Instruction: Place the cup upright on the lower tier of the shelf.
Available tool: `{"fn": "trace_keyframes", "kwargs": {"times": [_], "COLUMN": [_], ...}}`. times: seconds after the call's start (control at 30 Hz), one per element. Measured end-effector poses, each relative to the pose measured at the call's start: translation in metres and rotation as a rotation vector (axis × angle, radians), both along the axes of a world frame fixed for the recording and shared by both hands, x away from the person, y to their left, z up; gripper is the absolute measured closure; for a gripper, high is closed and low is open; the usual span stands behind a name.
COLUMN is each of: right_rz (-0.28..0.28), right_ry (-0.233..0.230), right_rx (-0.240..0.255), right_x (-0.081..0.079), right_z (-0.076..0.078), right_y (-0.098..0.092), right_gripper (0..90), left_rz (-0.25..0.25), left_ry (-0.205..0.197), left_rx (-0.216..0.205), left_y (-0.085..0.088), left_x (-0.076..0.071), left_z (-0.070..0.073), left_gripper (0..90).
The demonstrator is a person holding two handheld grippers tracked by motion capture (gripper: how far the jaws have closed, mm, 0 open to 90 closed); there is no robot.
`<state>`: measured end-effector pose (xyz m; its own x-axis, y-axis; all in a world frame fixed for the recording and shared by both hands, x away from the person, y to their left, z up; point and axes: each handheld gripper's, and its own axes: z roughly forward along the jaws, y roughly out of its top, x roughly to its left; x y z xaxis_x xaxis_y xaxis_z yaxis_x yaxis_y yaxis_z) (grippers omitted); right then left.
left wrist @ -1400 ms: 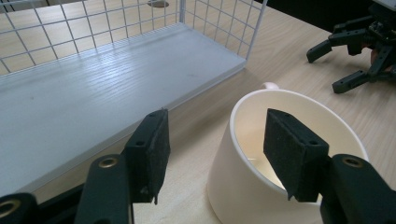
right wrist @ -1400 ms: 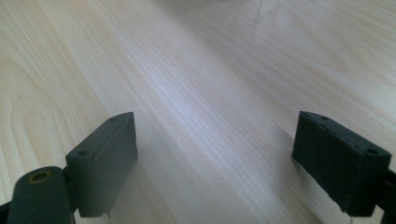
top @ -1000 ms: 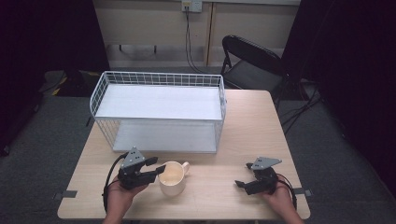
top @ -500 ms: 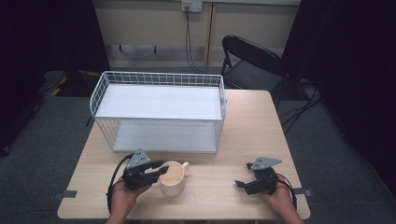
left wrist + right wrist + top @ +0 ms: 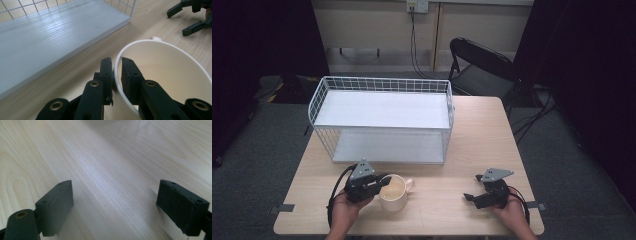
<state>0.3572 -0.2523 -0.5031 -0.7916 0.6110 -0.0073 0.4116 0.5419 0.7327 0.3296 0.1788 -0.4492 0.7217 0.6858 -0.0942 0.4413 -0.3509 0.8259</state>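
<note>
A cream mug [image 5: 394, 192] stands on the wooden table [image 5: 447, 200] near its front edge, handle pointing right. My left gripper [image 5: 381, 183] has just been closing and now pinches the mug's left rim [image 5: 117, 65], one jaw outside the wall and one inside. The mug's wide mouth [image 5: 162, 75] looks empty in the left gripper view. My right gripper [image 5: 471, 198] rests on the table at the front right, open, with bare wood between its jaws [image 5: 115, 205]. The right gripper also appears far off in the left gripper view [image 5: 192, 15].
A white wire basket rack [image 5: 382, 120] with two white shelves stands behind the mug, its lower shelf [image 5: 50, 37] close to the left gripper. A black folding chair [image 5: 482, 65] sits beyond the table's far right corner. Tape marks [image 5: 286, 207] lie at the table's front corners.
The left gripper's jaws have closed onto the mug's rim. Both hands and the mug stayed where they were.
</note>
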Motion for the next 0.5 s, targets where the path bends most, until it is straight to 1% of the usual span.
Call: {"fn": "trace_keyframes", "kwargs": {"times": [0.07, 0.13, 0.2, 0.27, 0.37, 0.43, 0.5], "right_rz": [0.0, 0.0, 0.0, 0.0, -0.001, 0.0, 0.0], "right_ry": [0.0, 0.0, 0.0, 0.0, -0.001, 0.0, 0.0], "right_rx": [0.0, 0.0, 0.0, 0.0, 0.0, 0.0, 0.0], "right_x": [0.0, 0.0, 0.0, 0.0, 0.0, 0.0, 0.0], "right_z": [0.0, 0.0, 0.0, 0.0, 0.0, 0.0, 0.0], "right_y": [0.0, 0.0, 0.0, 0.0, 0.0001, 0.0, 0.0], "right_gripper": [13.2, 13.2, 13.2, 13.1, 13.2, 13.2, 13.2], "left_rz": [-0.003, -0.006, 0.007, 0.016, 0.04, 0.057, 0.073], "left_ry": [-0.003, -0.017, -0.013, -0.013, -0.014, -0.017, -0.021], "left_rx": [0.004, 0.021, 0.019, 0.008, 0.011, 0.021, 0.019], "left_y": [-0.0003, -0.001, -0.0005, 0.0014, 0.0035, 0.0052, 0.0072], "left_x": [-0.0001, -0.0006, -0.0007, -0.0009, -0.0009, -0.0011, -0.001], "left_z": [0.0002, 0.0007, 0.0008, -0.0001, 0.0001, 0.0006, 0.0014], "left_gripper": [79.8, 80.5, 80.8, 81.0, 81.4, 81.5, 81.6]}}
